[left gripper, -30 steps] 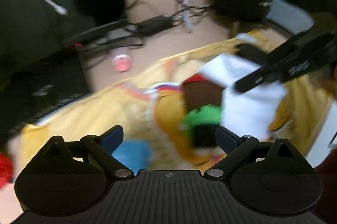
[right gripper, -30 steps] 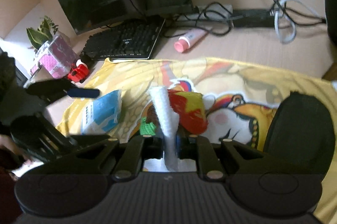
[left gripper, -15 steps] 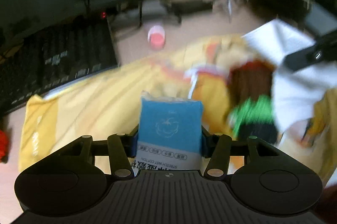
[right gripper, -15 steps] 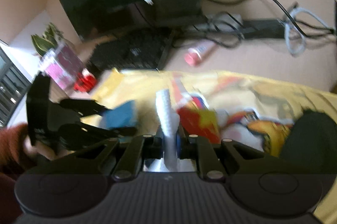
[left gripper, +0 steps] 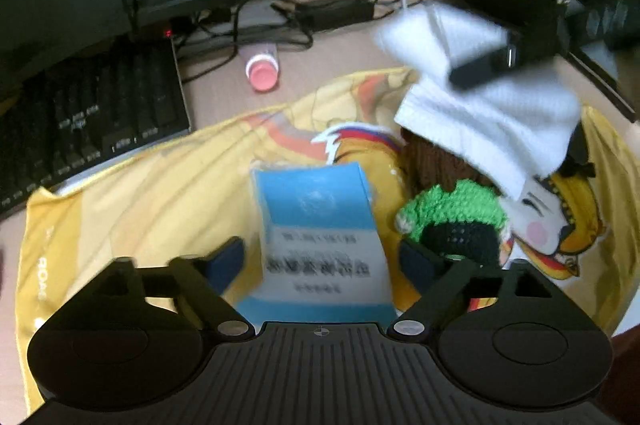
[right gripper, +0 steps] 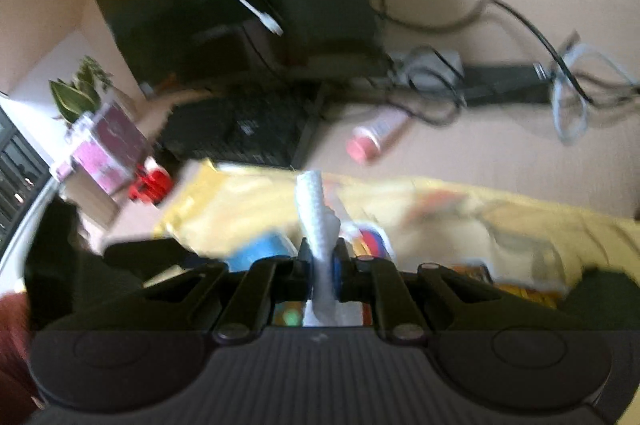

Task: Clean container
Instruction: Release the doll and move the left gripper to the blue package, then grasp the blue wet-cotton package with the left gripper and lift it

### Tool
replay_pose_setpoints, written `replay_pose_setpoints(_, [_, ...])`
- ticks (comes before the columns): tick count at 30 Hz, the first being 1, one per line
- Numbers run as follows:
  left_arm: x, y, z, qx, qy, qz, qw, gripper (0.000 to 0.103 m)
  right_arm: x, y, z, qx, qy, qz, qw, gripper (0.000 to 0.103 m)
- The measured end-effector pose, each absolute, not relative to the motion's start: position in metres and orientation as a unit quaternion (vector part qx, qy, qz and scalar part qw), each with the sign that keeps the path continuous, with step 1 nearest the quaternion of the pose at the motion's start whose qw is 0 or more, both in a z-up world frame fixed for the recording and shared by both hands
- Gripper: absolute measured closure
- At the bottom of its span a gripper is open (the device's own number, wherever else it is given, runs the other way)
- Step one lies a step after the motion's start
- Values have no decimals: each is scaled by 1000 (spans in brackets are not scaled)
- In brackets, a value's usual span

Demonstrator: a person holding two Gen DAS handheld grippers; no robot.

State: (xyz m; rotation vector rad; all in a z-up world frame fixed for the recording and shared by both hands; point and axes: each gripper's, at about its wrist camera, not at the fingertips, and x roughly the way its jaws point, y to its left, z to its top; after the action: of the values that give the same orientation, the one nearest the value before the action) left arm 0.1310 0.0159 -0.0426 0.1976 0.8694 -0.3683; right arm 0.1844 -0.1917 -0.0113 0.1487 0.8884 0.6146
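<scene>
Left wrist view alone shows green knitted container (left gripper: 452,213), blue packet (left gripper: 320,237) between just-opened tongs (left gripper: 320,261)

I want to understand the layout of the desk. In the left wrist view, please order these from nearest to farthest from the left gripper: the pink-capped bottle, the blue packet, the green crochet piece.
1. blue packet: between the open fingers of the left gripper, centre.
2. green crochet piece: just beyond the right finger.
3. pink-capped bottle: far back, beside the keyboard.
</scene>
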Motion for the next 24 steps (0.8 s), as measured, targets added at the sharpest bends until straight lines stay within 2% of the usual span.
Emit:
replay_pose_setpoints(6, [164,16,-28,74,439,-180,877,5,168,-203,-22,73,426,274,859,92])
replay_pose_setpoints(12, [206,-9,-50,94,486,-167,852,5,148,-212,-22,83,423,265,862,89])
replay_pose_setpoints(13, [208,-13,-54,104,488,-176,848,6,145,-213,-23,84,424,263,863,88])
replay_pose_setpoints(14, [210,-16,-56,111,487,-184,846,36,143,-215,-23,85,425,260,863,88])
replay_pose_setpoints(15, [209,-18,-53,115,480,-192,848,46,142,-216,-23,85,425,258,864,88])
replay_pose_setpoints(17, [206,-19,-45,118,461,-204,856,47,140,-220,-22,89,422,257,865,88])
replay_pose_setpoints(21, [183,-7,-6,89,361,-200,906,45,145,-225,-16,103,411,259,868,88])
replay_pose_setpoints(24, [153,-1,0,95,315,-181,927,44,153,-225,-7,117,397,267,870,90])
